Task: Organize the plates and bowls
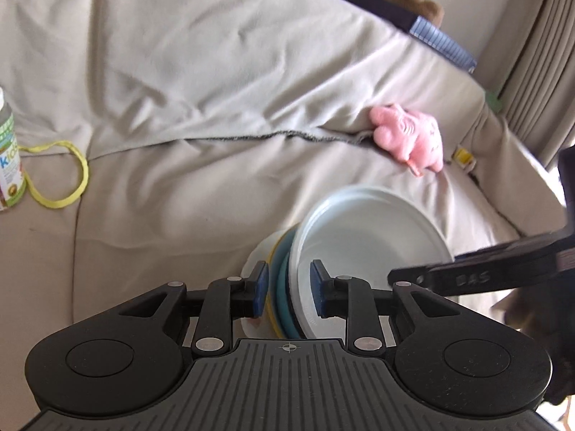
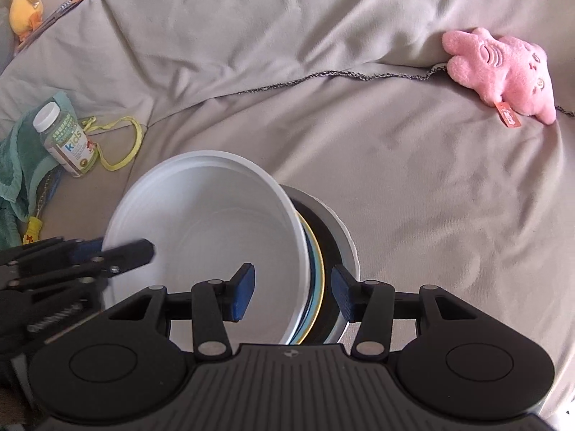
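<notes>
Both claws are clamped on the same stack of dishes, held up on edge above the sofa rather than lying flat. The left claw (image 1: 289, 289) has its blue pads (image 1: 259, 289) pressed on the stack (image 1: 284, 287) from either side, one on the outer white plate (image 1: 251, 269) and one inside the big white bowl (image 1: 363, 230), so the rims run straight away from it and the stack's flat faces point left and right. The right claw (image 2: 293, 294) grips the opposite part of the rim the same way, one pad within the white bowl (image 2: 208, 222) and the other against the grey-white outer dish (image 2: 343, 237). Each claw shows in the other's view, the right one coming in from the right edge (image 1: 467, 278), the left from the left edge (image 2: 118, 251), so the two hands are about equally near. Sandwiched between the white pieces I can make out yellow, teal and dark rims (image 1: 278, 280); how many pieces that makes I cannot say for sure, as they overlap. The bowl itself is empty. Whatever comes next turns on keeping the stack squeezed together while tilting it back to flat. Beyond lie the beige sofa cover (image 2: 395, 179), a vitamin bottle (image 2: 66, 136) with a yellow-green cord (image 2: 125, 143) on a green cloth (image 2: 14, 165), then a pink plush toy (image 2: 503, 72) at the cushion seam.
</notes>
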Tool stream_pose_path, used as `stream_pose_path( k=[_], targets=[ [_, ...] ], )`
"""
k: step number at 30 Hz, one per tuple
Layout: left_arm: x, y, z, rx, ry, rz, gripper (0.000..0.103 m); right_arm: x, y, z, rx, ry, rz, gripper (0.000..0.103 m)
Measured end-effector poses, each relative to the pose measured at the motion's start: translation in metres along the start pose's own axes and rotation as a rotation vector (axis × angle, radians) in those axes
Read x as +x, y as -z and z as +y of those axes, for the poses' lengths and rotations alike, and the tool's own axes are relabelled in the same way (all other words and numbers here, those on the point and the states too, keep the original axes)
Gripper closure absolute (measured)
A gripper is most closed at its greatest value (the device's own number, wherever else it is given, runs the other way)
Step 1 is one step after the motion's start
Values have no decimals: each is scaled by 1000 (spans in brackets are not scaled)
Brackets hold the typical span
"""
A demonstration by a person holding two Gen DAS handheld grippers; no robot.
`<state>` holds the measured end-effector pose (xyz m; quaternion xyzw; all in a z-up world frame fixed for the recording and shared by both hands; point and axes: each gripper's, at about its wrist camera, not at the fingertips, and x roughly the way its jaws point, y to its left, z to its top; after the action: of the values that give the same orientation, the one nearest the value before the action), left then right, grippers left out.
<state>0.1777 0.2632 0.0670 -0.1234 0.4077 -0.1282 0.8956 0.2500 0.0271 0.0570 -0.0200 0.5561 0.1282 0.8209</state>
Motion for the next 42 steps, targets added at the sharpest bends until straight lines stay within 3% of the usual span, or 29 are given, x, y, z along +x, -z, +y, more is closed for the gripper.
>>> stream_pose_path(
  k=[4, 10, 13, 21, 25, 29, 32, 35, 42],
  targets=[
    [4, -2, 3, 0, -27, 19, 75, 7, 3, -5, 25, 7, 24, 55],
    [36, 8, 1, 0, 35, 141, 74, 8, 4, -3, 29, -6, 31, 55],
    [36, 9, -4, -4, 62, 134, 69, 7, 4, 0, 26, -11, 28, 54],
    [33, 10, -11, 7, 66, 95, 69, 4, 4, -11, 46, 14, 9, 54],
    [15, 9, -22, 48, -50, -7, 72, 11, 16, -14, 14, 85, 7, 54],
    [-8, 28, -26, 4, -91, -142, 72, -1, 36, -14, -29, 23, -112, 54],
    [-27, 64, -27, -52, -118, -276, 72, -18, 56, -17, -42, -27, -227, 48],
    [-42, 108, -37, -101, -142, -325, 72, -37, 77, -27, -41, -86, -305, 42],
    [-55, 197, -92, 13, -190, -473, 72, -68, 159, -43, -1, -155, -503, 26]
  ],
)
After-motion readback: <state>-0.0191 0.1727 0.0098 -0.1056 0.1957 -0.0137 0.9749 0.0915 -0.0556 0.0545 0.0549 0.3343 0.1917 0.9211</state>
